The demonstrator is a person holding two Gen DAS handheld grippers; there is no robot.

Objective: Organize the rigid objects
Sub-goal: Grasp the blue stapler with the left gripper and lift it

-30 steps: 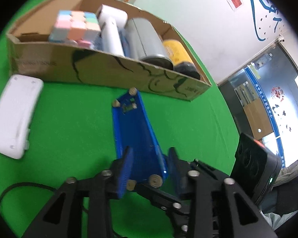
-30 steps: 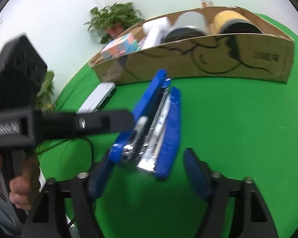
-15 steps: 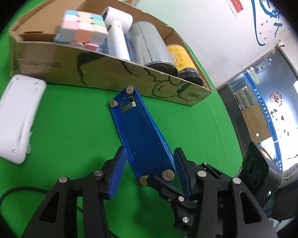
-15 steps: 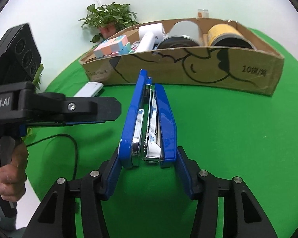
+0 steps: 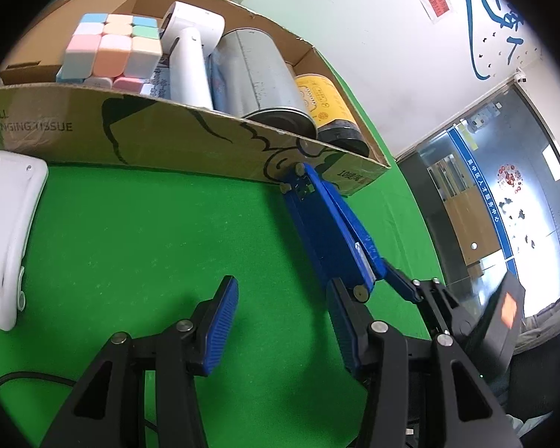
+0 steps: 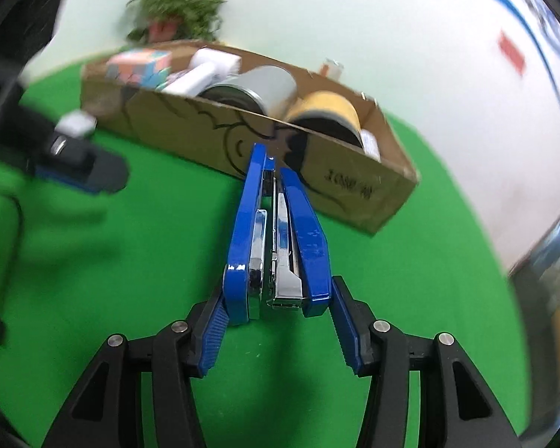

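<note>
My right gripper (image 6: 278, 326) is shut on a blue stapler (image 6: 276, 239), held on its side above the green table, its far end near the front wall of a cardboard box (image 6: 190, 130). In the left wrist view the stapler (image 5: 332, 231) runs from the right gripper to the box (image 5: 190, 138). My left gripper (image 5: 280, 321) is open and empty, to the left of the stapler. The box holds a pastel cube (image 5: 112, 48), a white device (image 5: 190, 59), a grey can (image 5: 261, 74) and a yellow can (image 5: 324, 104).
A white flat device (image 5: 7, 239) lies on the green table left of the box. A black cable (image 5: 30, 377) runs at the near left. A potted plant (image 6: 175, 15) stands behind the box. A glass door is at the right.
My left gripper let go of the stapler, opened and moved left. My right gripper closed on the stapler and carried it toward the box's right end.
</note>
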